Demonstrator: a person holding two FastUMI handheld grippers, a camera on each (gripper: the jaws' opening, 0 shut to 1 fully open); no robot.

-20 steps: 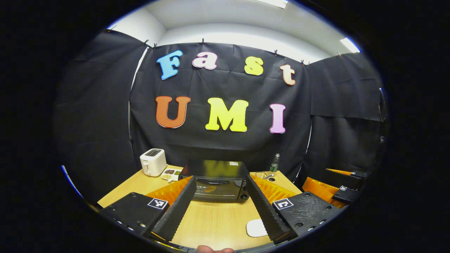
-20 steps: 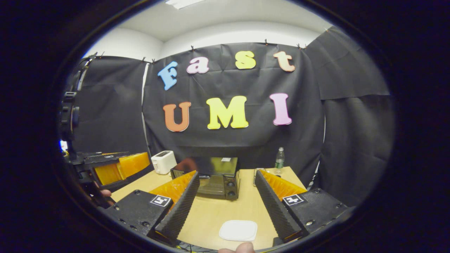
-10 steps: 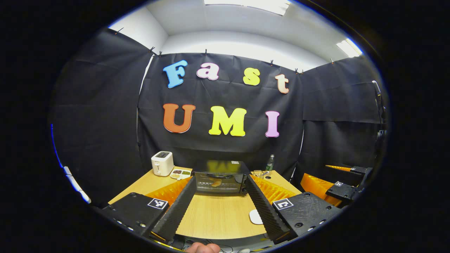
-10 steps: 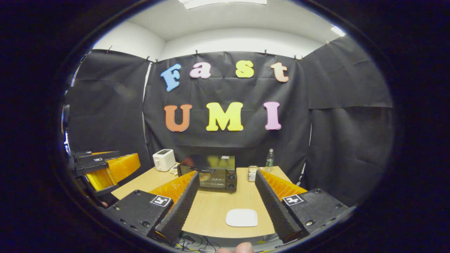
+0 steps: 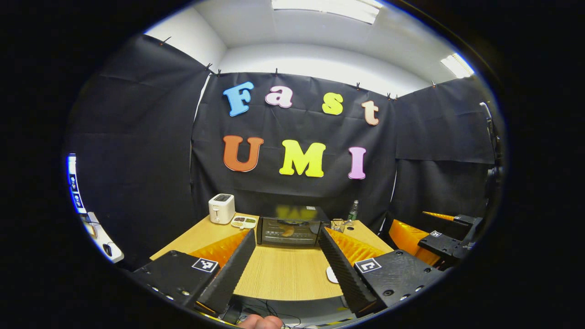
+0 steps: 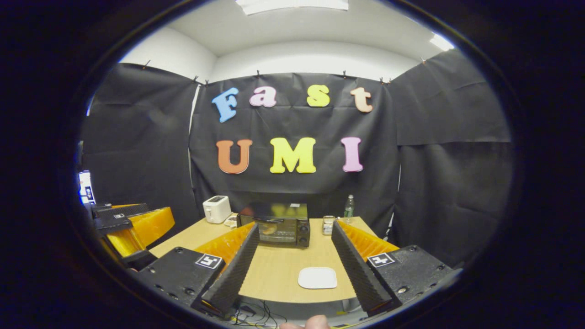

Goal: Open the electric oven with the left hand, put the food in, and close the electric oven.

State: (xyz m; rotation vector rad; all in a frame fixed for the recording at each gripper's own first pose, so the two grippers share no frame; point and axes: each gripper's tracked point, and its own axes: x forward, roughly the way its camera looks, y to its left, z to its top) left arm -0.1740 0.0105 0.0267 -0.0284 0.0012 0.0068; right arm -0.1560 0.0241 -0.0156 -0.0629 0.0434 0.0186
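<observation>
At the far edge of the counter (image 6: 283, 269), against the booth's black cloth wall, the electric oven (image 6: 279, 227) sits with its door shut, and through the dark glass something pale orange shows inside; I take that for the food (image 5: 288, 231), though it is too small to name. If so, the task reads as all but finished: door opened, food put in, door closed, and nothing obvious left. Both tools are well back from the oven, off the near edge of the counter. The left hand-held gripper (image 5: 285, 274) stands wide open and holds nothing; the right hand-held gripper (image 6: 292, 274) is likewise spread wide and empty.

The oven is a boxy black cabinet with a glossy top, a glass front, and round knobs down its right side. The counter is pale wood-grain laminate, smooth and matt. Near its front edge lies a flat white plate (image 6: 317, 277), a rounded rectangle, bare. Toward the far left corner stands a white toaster (image 6: 216, 209), smooth plastic by the look of it, with a small divided dish (image 5: 243, 222) beside it. Toward the far right corner is a clear plastic bottle (image 6: 348, 207). The gripper fingers carry ribbed faces
</observation>
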